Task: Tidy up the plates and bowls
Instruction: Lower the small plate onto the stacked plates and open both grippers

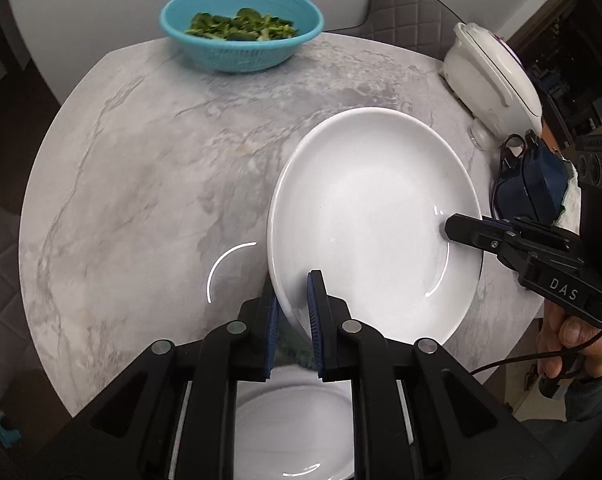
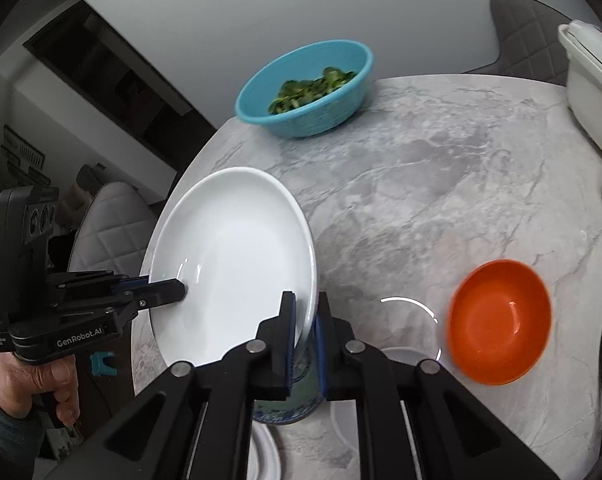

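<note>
A large white plate [image 1: 365, 208] hangs tilted above the marble table [image 1: 141, 160], held at two places on its rim. My left gripper [image 1: 293, 294] is shut on the near rim. My right gripper [image 1: 447, 230] clamps the right rim, with a hand behind it. In the right wrist view the same plate [image 2: 233, 248] sits between my right gripper [image 2: 305, 300] and my left gripper [image 2: 181, 290]. A second white plate [image 1: 293, 420] lies below my left gripper. An orange bowl [image 2: 499, 320] stands on the table to the right. A patterned bowl [image 2: 289, 400] shows under my right gripper.
A teal bowl [image 1: 241, 36] with chopped greens stands at the table's far edge. A white lidded cooker [image 1: 497, 80] is at the right edge, with a dark blue item and cable [image 1: 529, 184] beside it. A clear glass rim [image 2: 411, 312] glints next to the orange bowl. Grey chairs [image 1: 409, 12] surround the table.
</note>
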Demonstrator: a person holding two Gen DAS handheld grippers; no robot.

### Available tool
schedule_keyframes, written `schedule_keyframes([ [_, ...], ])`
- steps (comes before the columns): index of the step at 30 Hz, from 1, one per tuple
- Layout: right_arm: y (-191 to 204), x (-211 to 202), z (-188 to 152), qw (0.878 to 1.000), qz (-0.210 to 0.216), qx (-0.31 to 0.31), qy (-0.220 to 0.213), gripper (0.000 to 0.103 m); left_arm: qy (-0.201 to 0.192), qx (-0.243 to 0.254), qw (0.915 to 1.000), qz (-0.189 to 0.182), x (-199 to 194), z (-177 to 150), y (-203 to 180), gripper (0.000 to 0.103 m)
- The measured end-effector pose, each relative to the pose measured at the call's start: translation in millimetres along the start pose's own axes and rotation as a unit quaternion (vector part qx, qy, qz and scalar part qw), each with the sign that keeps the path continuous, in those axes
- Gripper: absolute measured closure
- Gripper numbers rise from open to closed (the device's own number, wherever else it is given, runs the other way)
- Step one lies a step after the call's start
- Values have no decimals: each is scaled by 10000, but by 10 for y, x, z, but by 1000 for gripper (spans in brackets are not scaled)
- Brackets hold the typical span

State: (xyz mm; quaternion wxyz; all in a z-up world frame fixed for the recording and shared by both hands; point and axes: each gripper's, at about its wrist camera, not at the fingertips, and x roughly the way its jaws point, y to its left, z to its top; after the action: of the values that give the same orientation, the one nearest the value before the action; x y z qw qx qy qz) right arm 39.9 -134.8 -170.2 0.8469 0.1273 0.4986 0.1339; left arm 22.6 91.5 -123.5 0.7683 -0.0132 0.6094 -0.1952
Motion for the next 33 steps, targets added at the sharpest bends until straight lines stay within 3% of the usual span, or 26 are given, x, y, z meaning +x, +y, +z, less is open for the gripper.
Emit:
schedule_keyframes([
  [7, 697, 219, -488, 9970, 225, -613, 424, 92, -12, -661, 9978, -54, -283, -1035, 511, 91],
  [13, 961, 434, -978, 9912, 173, -980, 876, 93, 228, -948, 9952, -60, -136, -1834, 588, 91],
  [22, 916, 699, -1585, 9837, -112, -1070, 1442, 93, 491, -1072, 9930, -59, 211, -2423, 409, 90],
  [33, 931, 880, -1811, 9777, -251, -1238, 1676, 92, 576, -995, 9932, 181, 346, -2599, 417, 89],
])
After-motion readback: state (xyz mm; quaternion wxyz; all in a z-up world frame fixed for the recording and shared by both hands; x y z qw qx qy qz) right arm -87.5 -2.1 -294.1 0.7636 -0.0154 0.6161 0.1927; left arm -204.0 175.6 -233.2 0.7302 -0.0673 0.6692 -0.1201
